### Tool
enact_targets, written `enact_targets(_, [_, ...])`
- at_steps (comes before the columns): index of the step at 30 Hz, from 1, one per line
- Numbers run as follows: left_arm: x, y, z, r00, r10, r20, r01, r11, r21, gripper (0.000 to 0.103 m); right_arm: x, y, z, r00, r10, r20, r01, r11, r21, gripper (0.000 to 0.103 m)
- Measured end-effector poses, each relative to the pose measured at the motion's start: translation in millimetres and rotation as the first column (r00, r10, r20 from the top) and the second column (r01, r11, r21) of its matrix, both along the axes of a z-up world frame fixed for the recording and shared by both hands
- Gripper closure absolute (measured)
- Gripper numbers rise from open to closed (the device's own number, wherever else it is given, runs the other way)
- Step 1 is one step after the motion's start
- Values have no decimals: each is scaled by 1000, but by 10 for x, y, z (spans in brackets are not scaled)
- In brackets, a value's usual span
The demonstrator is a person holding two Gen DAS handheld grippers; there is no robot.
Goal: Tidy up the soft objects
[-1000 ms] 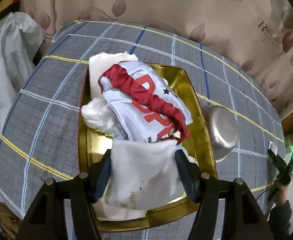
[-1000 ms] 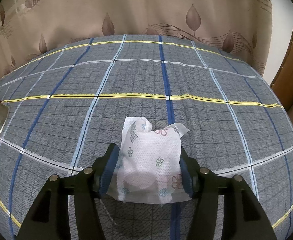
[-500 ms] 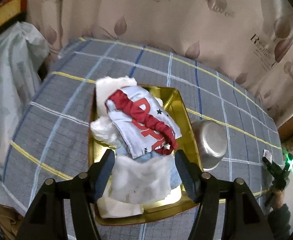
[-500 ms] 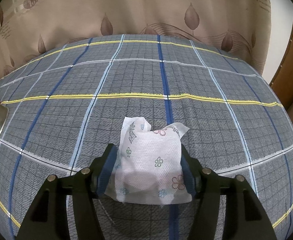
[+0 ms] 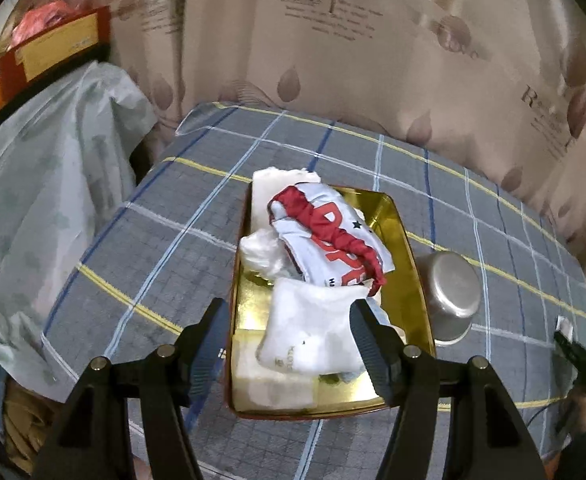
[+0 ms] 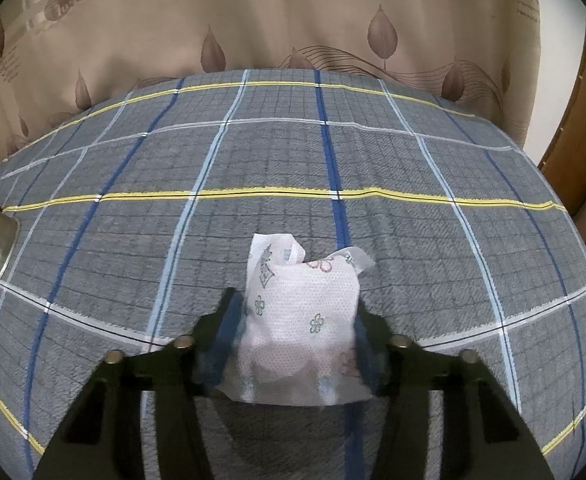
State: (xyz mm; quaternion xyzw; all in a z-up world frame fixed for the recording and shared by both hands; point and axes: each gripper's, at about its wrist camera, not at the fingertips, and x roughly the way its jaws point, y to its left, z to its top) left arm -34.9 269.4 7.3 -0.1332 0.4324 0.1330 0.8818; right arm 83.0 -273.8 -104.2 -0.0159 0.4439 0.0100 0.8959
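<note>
1. The right gripper (image 6: pixel 299 334) has its fingers (image 6: pixel 223 334) just closing in on the flowered tissue packet (image 6: pixel 299 316); both pads now press its sides, and the packet sits on the checked cloth (image 6: pixel 253 168) covering the worktop.
2. The left gripper (image 5: pixel 287 334) hangs above the gold tray (image 5: pixel 407 280) with its fingers (image 5: pixel 367 338) spread wide and nothing gripped. The white pouch (image 5: pixel 309 332) appears between them but lies down in the tray, apart from the pads.
3. The tray holds the white pouch nearest the camera, a white-and-red printed fabric bag (image 5: pixel 329 236) behind it, a crumpled clear plastic wrap (image 5: pixel 263 250) at its left, and pale folded pieces (image 5: pixel 271 384) underneath.
4. A steel bowl (image 5: pixel 453 292) stands upside down just beside the tray's right edge, on the cloth.
5. The lettering on the fabric bag is folded and only partly legible. The right gripper shows at the right border of the left wrist view, small and cut off. The packet's lower end is blurred between the fingers.
</note>
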Motion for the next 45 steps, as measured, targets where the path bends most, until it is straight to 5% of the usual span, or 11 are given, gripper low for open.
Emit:
enact_targets(16, [-119, -18, -29, 997, 73, 34, -77, 989, 128, 39, -152, 279, 53, 999, 17, -35, -19, 999, -47, 67])
enact_targets(28, [-196, 76, -48, 993, 117, 34, -120, 986, 116, 39, -472, 1044, 365, 978, 208, -37, -208, 978, -19, 68])
enact_targets(36, [-250, 185, -30, 987, 157, 30, -159, 981, 112, 39, -661, 1841, 597, 920, 391, -25, -390, 920, 26, 68])
enact_targets(45, [-310, 312, -19, 982, 187, 20, -188, 976, 113, 39, -836, 2760, 841, 815, 580, 2, -578, 812, 76, 68])
